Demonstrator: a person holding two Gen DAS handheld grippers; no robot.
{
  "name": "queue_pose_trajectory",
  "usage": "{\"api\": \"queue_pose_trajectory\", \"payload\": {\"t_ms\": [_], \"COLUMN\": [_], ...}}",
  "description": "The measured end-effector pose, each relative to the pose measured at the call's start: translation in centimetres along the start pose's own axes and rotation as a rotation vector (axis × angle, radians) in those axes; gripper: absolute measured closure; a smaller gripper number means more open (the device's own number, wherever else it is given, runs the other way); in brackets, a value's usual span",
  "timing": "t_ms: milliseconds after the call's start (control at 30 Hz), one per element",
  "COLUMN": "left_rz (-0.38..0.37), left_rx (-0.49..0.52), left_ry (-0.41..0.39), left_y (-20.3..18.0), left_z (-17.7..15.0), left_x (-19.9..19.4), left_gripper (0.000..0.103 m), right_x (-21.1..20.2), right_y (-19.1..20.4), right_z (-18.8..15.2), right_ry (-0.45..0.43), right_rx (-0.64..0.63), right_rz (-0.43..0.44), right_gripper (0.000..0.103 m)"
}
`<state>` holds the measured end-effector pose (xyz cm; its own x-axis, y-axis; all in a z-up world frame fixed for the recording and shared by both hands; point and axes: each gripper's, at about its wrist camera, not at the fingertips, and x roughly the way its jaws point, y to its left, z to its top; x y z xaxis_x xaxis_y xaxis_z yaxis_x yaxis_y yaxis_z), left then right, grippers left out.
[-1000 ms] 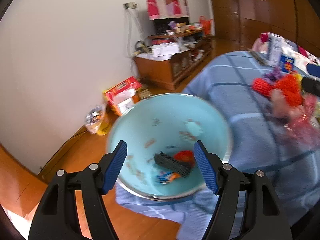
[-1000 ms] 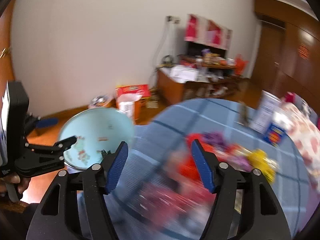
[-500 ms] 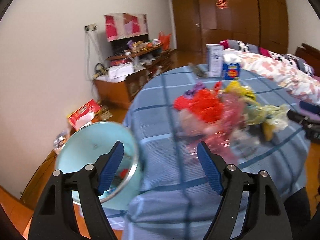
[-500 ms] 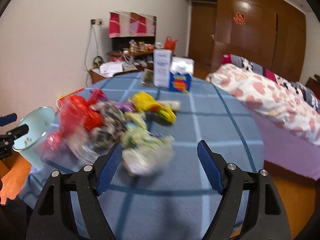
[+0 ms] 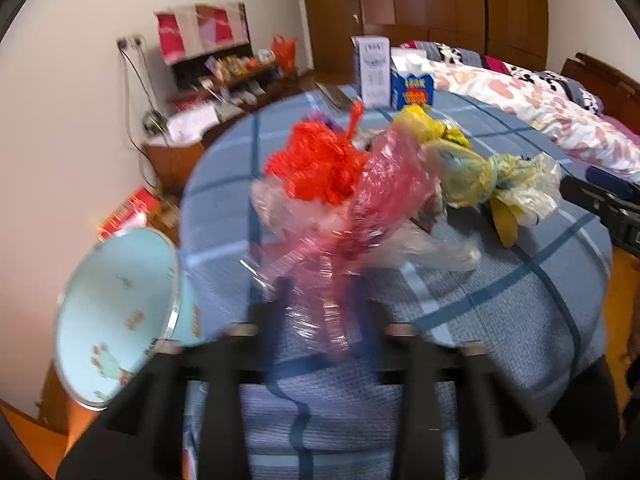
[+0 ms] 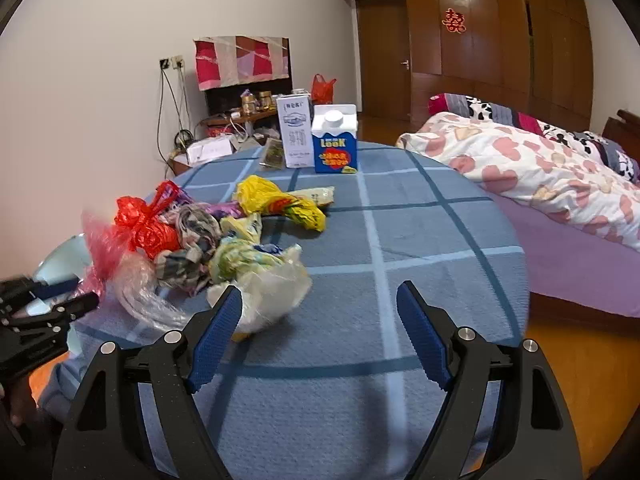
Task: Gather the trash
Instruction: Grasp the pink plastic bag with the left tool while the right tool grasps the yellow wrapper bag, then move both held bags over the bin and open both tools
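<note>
Left gripper (image 5: 320,300), low centre of its blurred view, is snapping closed with the pink plastic wrap (image 5: 360,216) between its fingers; whether the pads already pinch it is lost in the blur. Right gripper (image 6: 320,332) stands wide with only tablecloth (image 6: 420,232) between its fingers. The trash pile (image 6: 208,240) sits centre-left, the pale blue bin (image 5: 116,320) at lower left.
</note>
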<state>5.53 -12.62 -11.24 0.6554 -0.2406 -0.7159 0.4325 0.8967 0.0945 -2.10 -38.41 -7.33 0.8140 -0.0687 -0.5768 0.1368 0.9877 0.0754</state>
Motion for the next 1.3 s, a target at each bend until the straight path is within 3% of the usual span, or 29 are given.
{"api": "queue_pose_trajectory", "payload": {"t_ms": [167,333,433,567,967,1300], "left_rz": [-0.012,0.002,0.031,0.075,0.168,0.230], "left_rx": [0.002,-0.002,-0.026,-0.073,-0.193,-0.247], "left_ry": [-0.029,-0.100,-0.119,-0.106,-0.056,-0.049], "left_y": [0.4,1.5,3.0,5.4,11.5,14.4], "left_z": [0.4,1.1,1.2,1.0,-0.3,-0.5], "left_x": [-0.9,-3.7,-4.6,-4.5,-4.5,-4.4], "left_gripper": [0.096,0.096,0.096,0.096,0.096,0.096], "right_x": [1.0,3.4,4.2,3.5,-0.5,1.6], "right_y": [1.2,2.4,2.7,3.3,5.1,12.9], "right_z": [1.2,1.9,1.4,1.3,4.5,6.5], "right_ry": [-0.009,0.059,0.113,0.112,-0.039,-0.077], "right_rx": [-0.016,-0.053,-0.072,-0.098,-0.109,-0.187], "right_rz": [0.022,0.032,0.061,0.089,0.109,0.224], "right_gripper": [0.020,0.023,0.055,0.069,0.072,0.072]}}
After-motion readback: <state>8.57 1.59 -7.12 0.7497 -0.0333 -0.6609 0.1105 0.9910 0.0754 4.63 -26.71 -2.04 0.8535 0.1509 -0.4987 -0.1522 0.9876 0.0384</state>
